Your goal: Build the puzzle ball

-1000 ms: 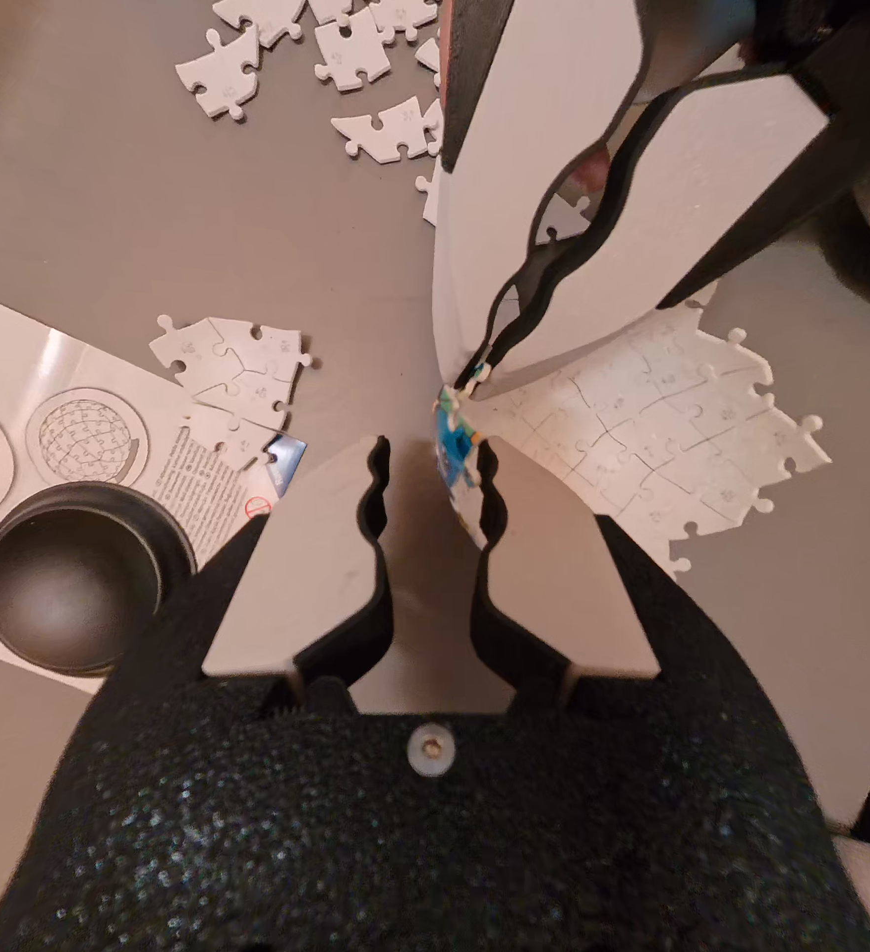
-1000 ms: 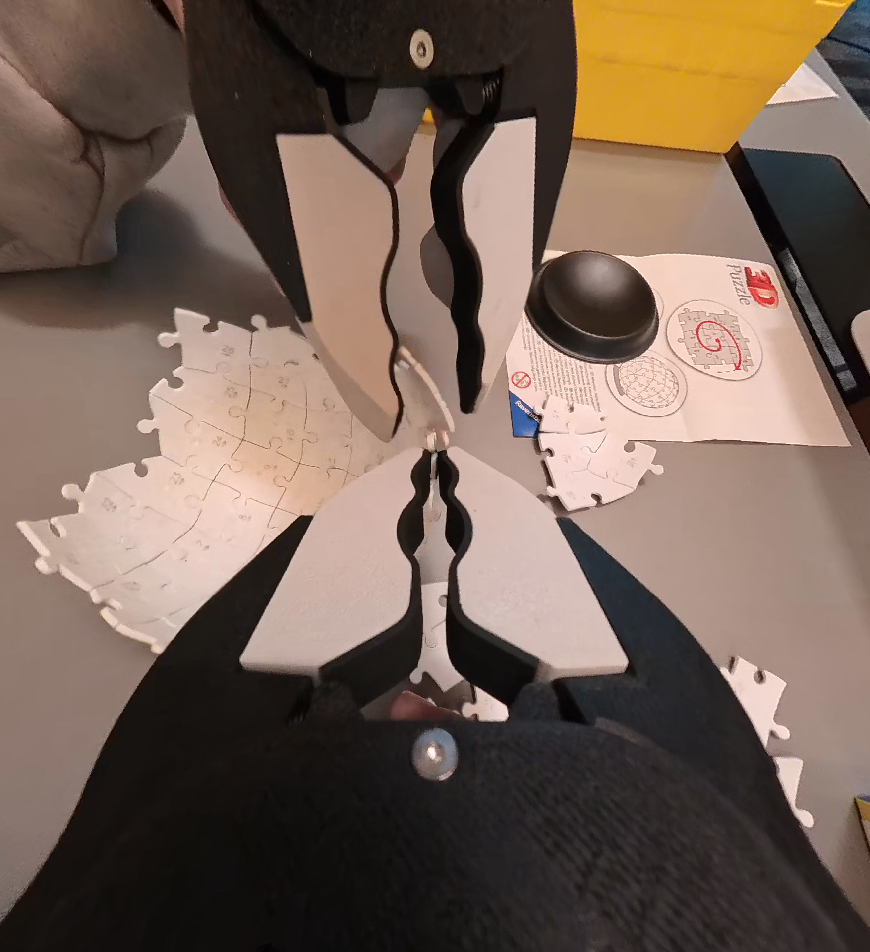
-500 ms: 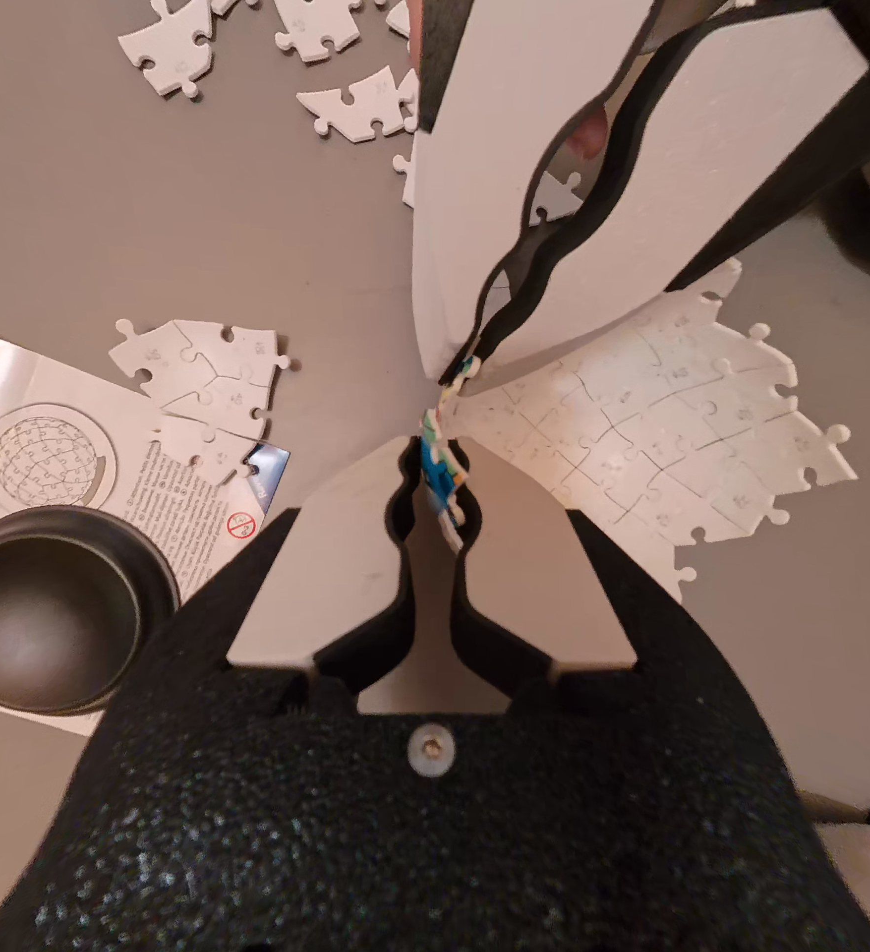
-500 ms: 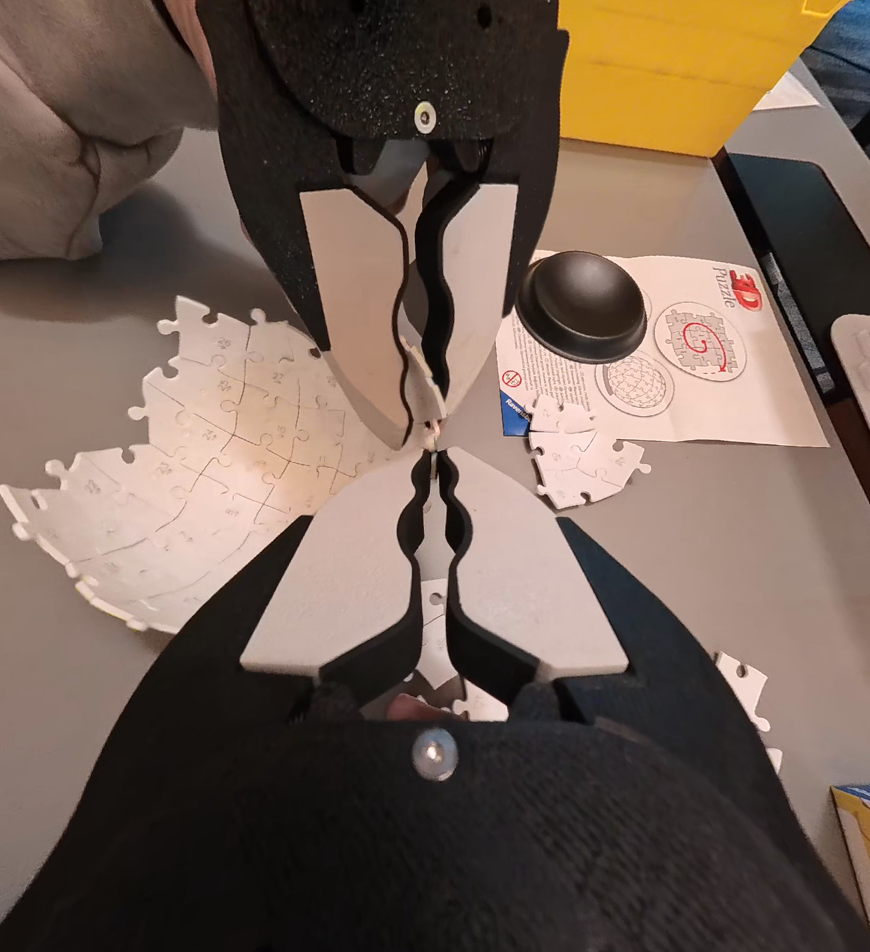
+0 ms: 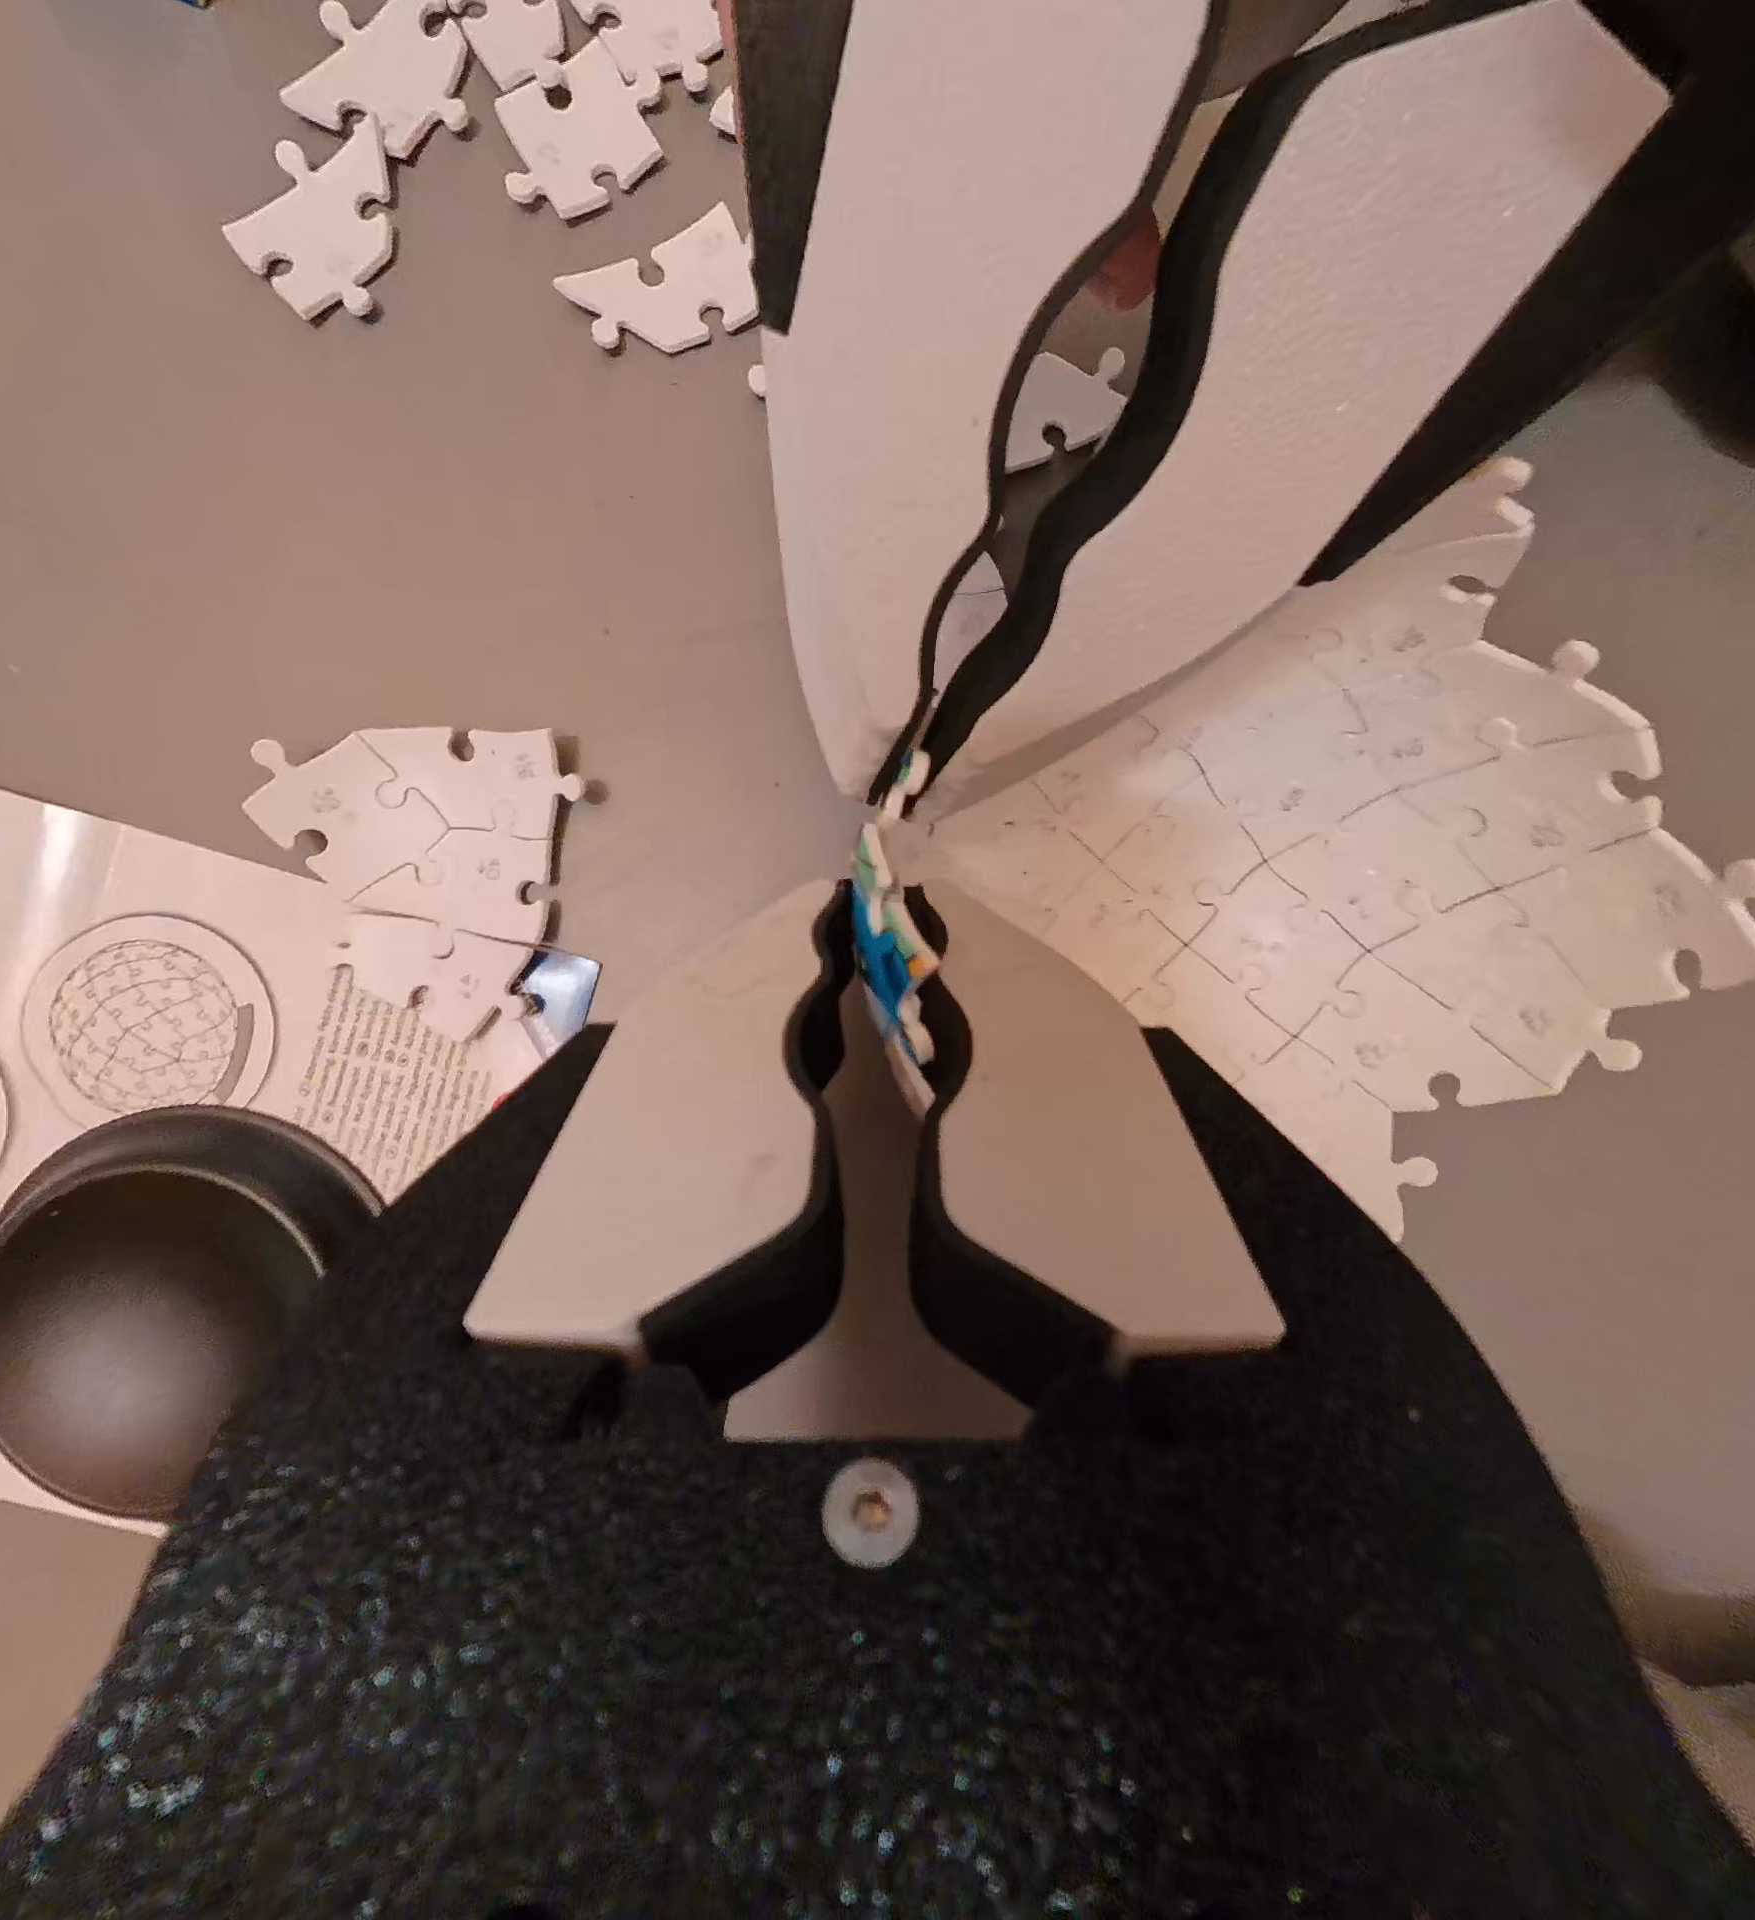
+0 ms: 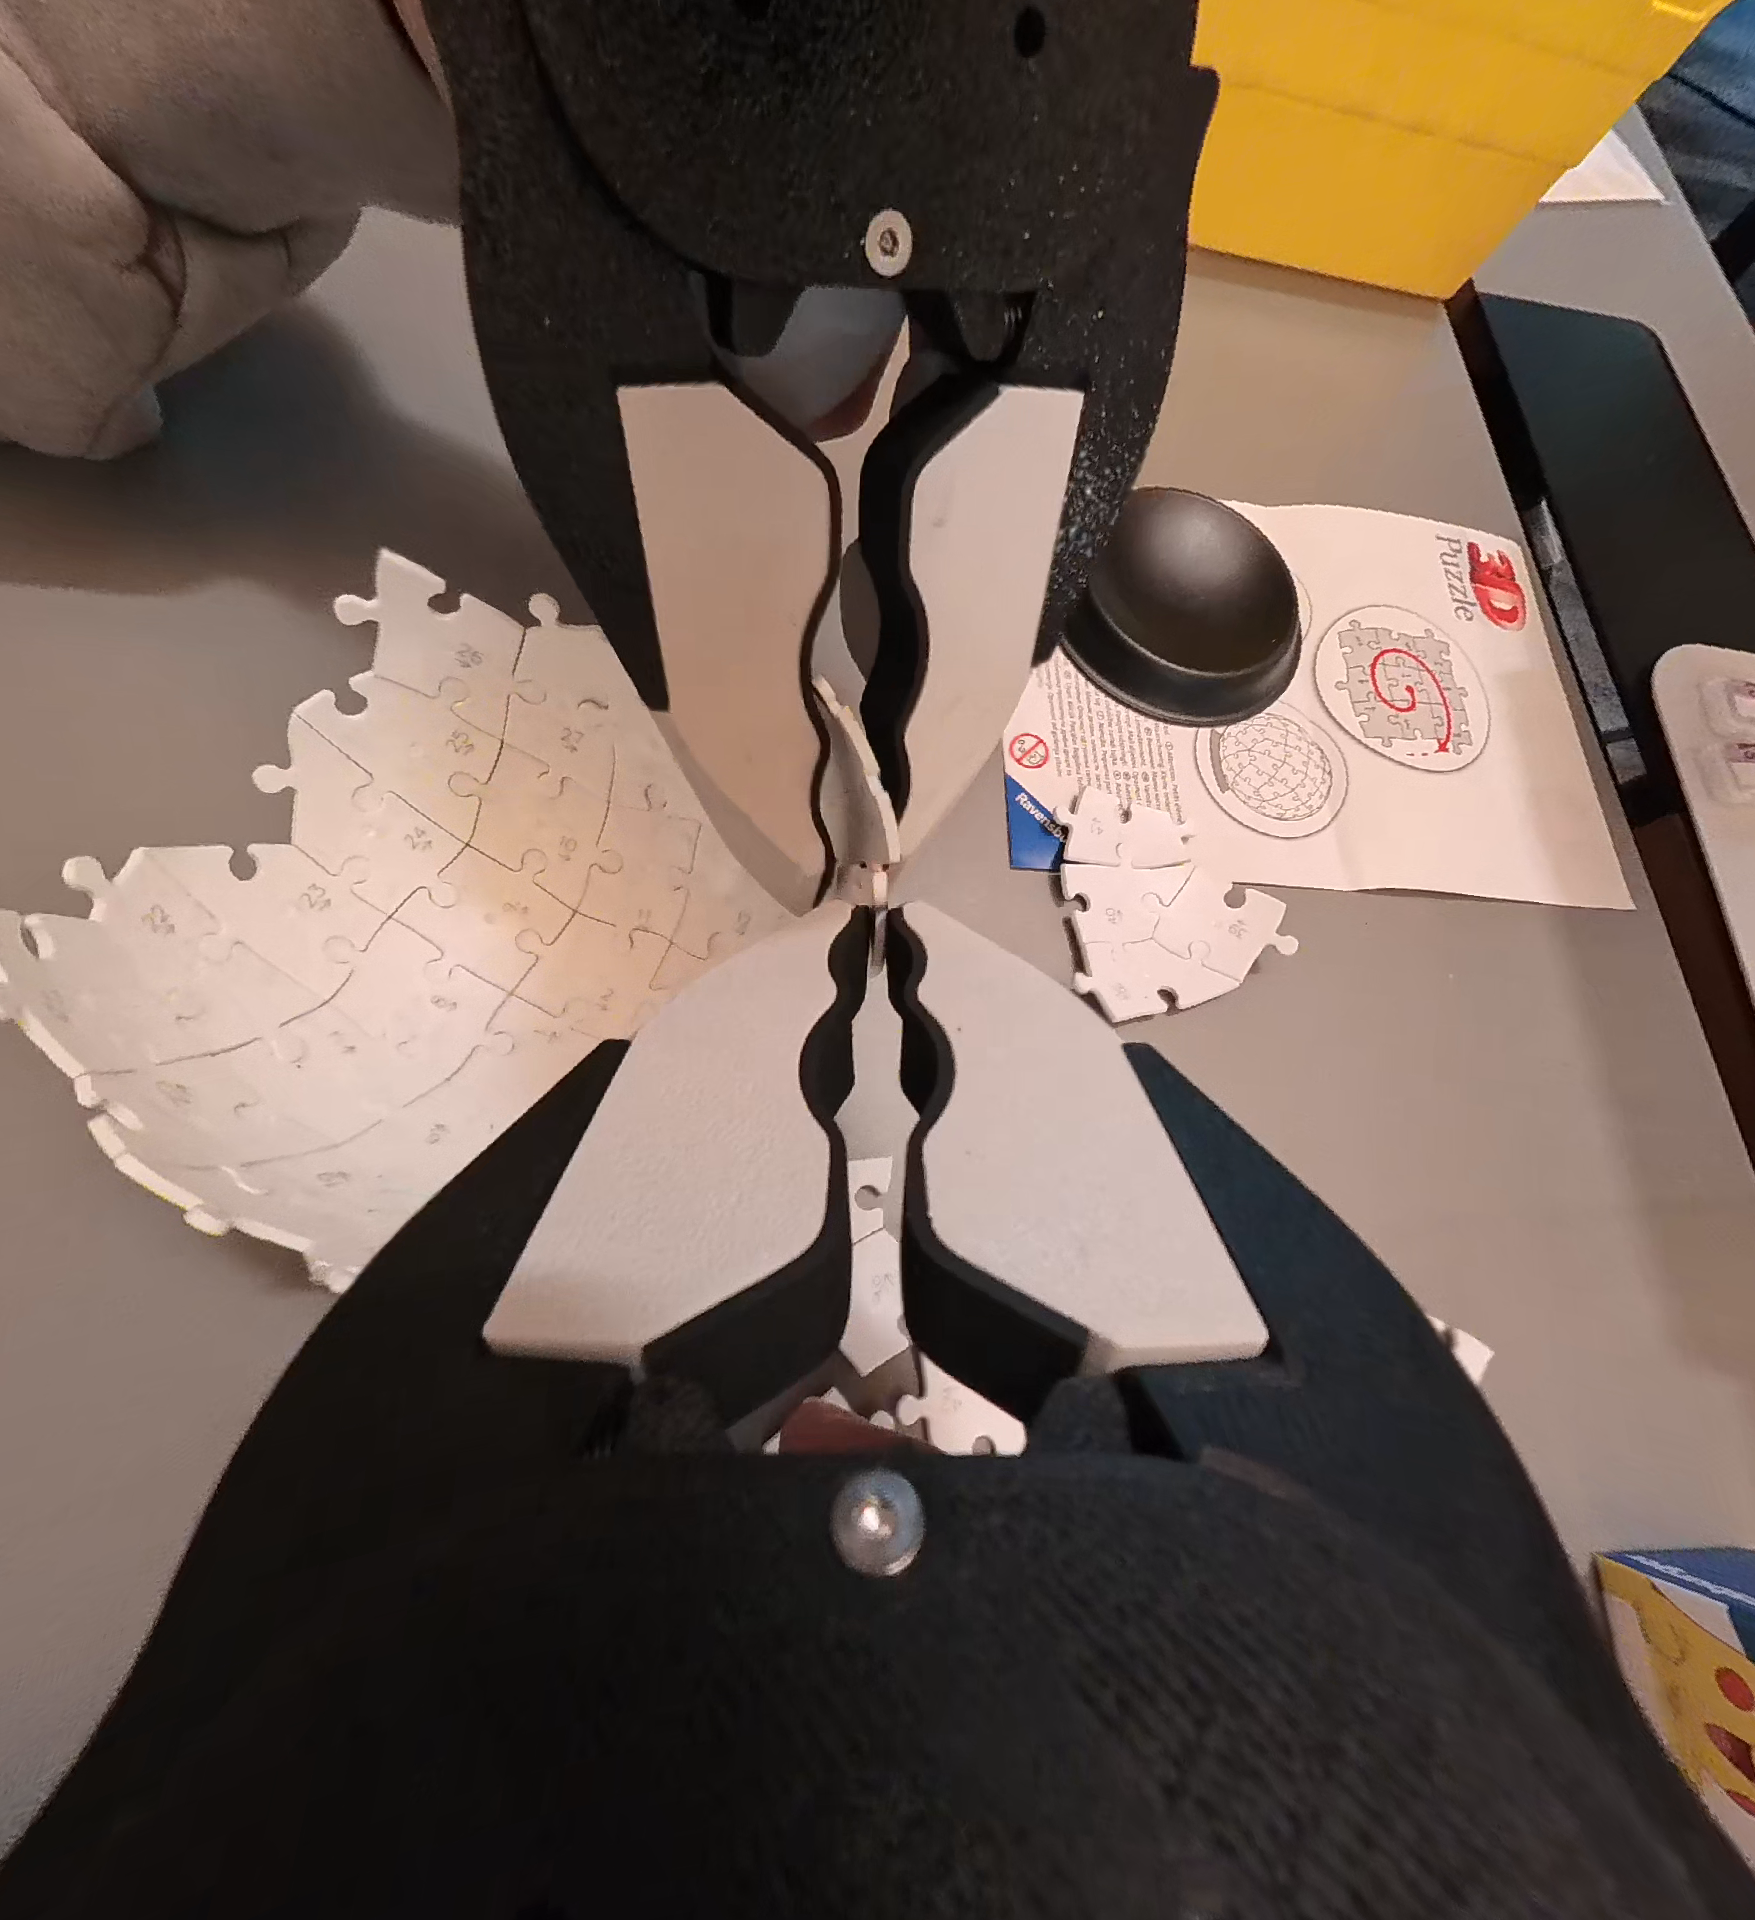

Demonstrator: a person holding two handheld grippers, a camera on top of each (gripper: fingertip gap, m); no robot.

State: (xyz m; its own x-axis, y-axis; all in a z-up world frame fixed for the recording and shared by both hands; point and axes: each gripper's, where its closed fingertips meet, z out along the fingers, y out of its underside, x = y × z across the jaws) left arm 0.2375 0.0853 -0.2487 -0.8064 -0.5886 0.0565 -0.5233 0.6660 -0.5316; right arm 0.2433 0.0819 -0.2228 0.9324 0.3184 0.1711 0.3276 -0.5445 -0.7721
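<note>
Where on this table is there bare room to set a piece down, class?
Bare grey table lies between the loose pieces and the small joined cluster; more right of that cluster. Crowded: around the curved assembled section, leaflet and black stand.

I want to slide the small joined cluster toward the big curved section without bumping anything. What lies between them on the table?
In the right wrist view, only the two grippers' meeting tips stand between the small cluster and the curved section; table below is hidden.
</note>
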